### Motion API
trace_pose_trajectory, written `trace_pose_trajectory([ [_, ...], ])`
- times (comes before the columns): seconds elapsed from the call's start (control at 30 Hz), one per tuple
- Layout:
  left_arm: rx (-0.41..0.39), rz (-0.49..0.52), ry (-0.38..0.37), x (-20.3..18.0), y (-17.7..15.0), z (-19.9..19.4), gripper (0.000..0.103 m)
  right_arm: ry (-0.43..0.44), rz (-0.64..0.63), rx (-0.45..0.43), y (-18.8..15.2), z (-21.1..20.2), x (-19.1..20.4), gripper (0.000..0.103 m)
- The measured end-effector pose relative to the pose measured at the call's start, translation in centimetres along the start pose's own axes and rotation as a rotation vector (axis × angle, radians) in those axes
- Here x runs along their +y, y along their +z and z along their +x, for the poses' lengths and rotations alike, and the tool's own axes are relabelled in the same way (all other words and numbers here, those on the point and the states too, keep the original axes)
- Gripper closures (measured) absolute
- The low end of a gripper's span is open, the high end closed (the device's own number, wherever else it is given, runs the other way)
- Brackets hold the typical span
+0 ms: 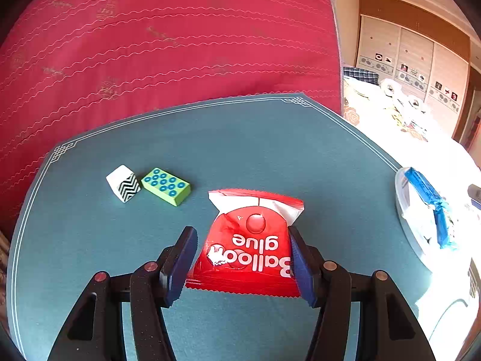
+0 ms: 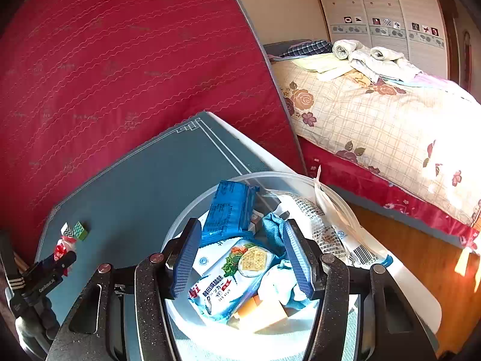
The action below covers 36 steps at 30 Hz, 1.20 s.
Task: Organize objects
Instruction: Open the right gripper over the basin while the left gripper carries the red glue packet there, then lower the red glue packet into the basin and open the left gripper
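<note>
A red "Balloon glue" packet [image 1: 249, 246] lies on the teal mat [image 1: 240, 150]. My left gripper [image 1: 242, 266] is open, its blue fingers astride the packet's near half. A white zigzag block [image 1: 124, 183] and a green dotted block [image 1: 166, 186] lie to the far left. My right gripper [image 2: 242, 257] is open above a clear plastic tub [image 2: 210, 192] holding a blue packet [image 2: 231, 210], a cracker packet [image 2: 237, 270] and white packets. The right wrist view also shows the left gripper [image 2: 45, 273] by the red packet [image 2: 61, 248].
A red quilted mattress [image 1: 165, 36] stands behind the table. The tub [image 1: 402, 207] sits at the mat's right edge. A bed with a floral cover [image 2: 375, 114] and a wardrobe [image 2: 384, 15] lie to the right, wooden floor below.
</note>
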<state>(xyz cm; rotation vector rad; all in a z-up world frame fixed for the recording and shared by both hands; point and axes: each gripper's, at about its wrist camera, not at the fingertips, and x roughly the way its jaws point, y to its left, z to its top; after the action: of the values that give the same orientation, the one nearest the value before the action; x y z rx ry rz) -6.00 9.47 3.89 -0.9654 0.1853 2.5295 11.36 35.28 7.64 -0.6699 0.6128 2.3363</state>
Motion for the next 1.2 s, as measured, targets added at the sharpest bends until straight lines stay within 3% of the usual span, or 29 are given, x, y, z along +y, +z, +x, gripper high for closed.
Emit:
trace_pose_trajectory([
  [0.4, 0.002, 0.125, -0.153, -9.5, 0.9, 0.0, 0.040, -0.048, -0.063, -0.081, -0.8, -1.7, -2.3, 0.043],
  [0.7, 0.037, 0.164, -0.194, -14.0, 1.2, 1.7, 0.040, -0.059, -0.029, -0.112, -0.9, -2.3, -4.6, 0.042],
  [1.2, 0.077, 0.237, -0.257, -20.8, 1.3, 3.7, 0.039, -0.056, -0.020, -0.121, -0.9, -1.9, -5.4, 0.042],
])
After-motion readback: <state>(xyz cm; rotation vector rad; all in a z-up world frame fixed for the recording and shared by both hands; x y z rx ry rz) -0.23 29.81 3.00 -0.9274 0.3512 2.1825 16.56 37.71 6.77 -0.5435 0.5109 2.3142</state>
